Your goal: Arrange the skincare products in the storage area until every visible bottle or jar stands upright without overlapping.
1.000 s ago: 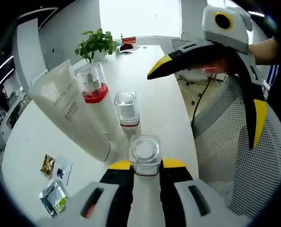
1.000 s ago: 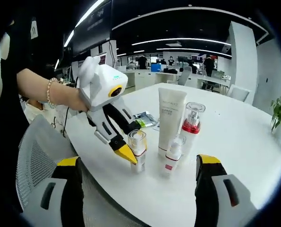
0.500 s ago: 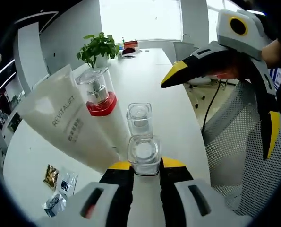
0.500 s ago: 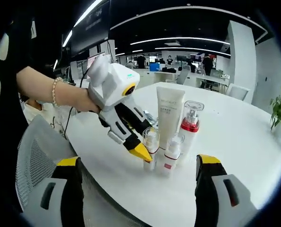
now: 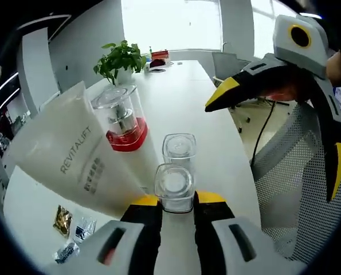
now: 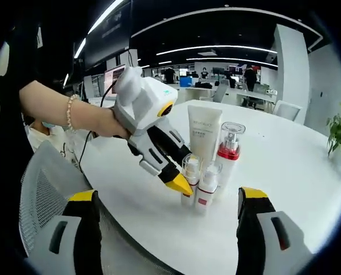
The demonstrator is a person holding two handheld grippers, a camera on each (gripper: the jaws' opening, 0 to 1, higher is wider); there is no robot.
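Small clear-capped bottle (image 5: 174, 186) gripped upright by left tool (image 5: 175, 200) at lower centre, just beside second small bottle (image 5: 179, 150), red-collared pump bottle (image 5: 122, 116) and white tube (image 5: 73, 157) on desk (image 5: 187, 91). Right tool (image 6: 165, 213) spread open.

white tube (image 5: 73, 163), "REVITALIFT" printed lengthwise

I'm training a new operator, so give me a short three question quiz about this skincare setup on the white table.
1. True or false: the left gripper is shut on the small clear-capped bottle.
2. Which item stands tallest? A white tube; B red-collared pump bottle; C small red-labelled bottle.
3. Fill in: the right gripper is ____.

Key: 1 true; 2 A; 3 open.
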